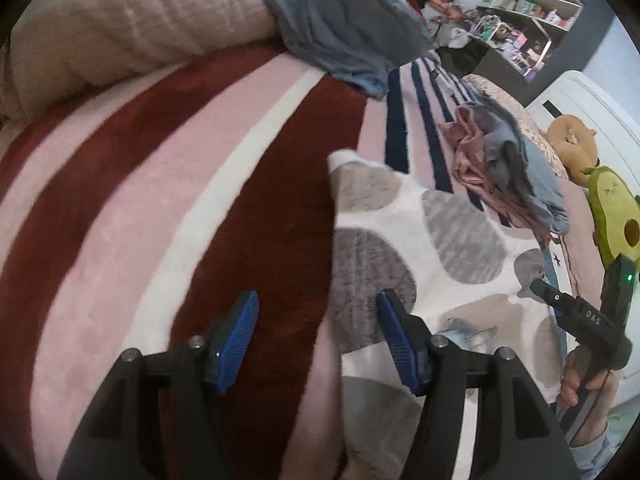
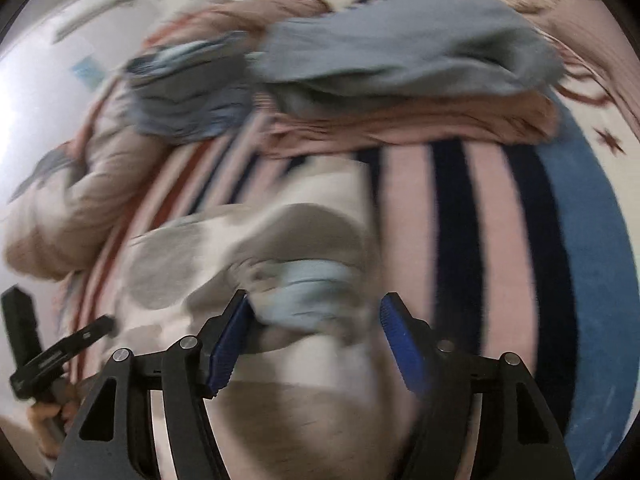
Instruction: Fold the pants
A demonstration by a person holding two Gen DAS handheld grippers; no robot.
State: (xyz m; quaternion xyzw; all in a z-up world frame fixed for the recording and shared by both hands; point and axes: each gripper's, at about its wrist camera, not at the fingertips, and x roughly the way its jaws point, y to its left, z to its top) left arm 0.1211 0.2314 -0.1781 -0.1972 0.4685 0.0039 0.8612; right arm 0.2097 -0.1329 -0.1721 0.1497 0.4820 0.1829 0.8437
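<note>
the striped blanket (image 1: 160, 184) on the bed fills most of the left wrist view, in maroon, pink and white bands, with navy stripes toward 1 o'clock. only this view shows the beige quilt (image 1: 132, 20) at 11 o'clock, the shelves (image 1: 532, 4) at 1 o'clock and the avocado plush toy (image 1: 612, 208) at 3 o'clock. the pants (image 1: 420, 240), white with large grey spots, lie on the blanket from the centre toward 4 o'clock. a stack of pink and blue-grey clothes (image 1: 516, 176) sits at 2 o'clock, just beyond the pants.

the right wrist view is blurred; it alone shows the blanket's blue border (image 2: 580, 248) at 3 o'clock and a pale blue waistband (image 2: 304, 292) of the pants just ahead of the right tool (image 2: 312, 340).

the left tool (image 1: 316, 340) is spread over the pants' left edge, pinching nothing. the right tool is spread too; the waistband lies between its pads, not squeezed.
</note>
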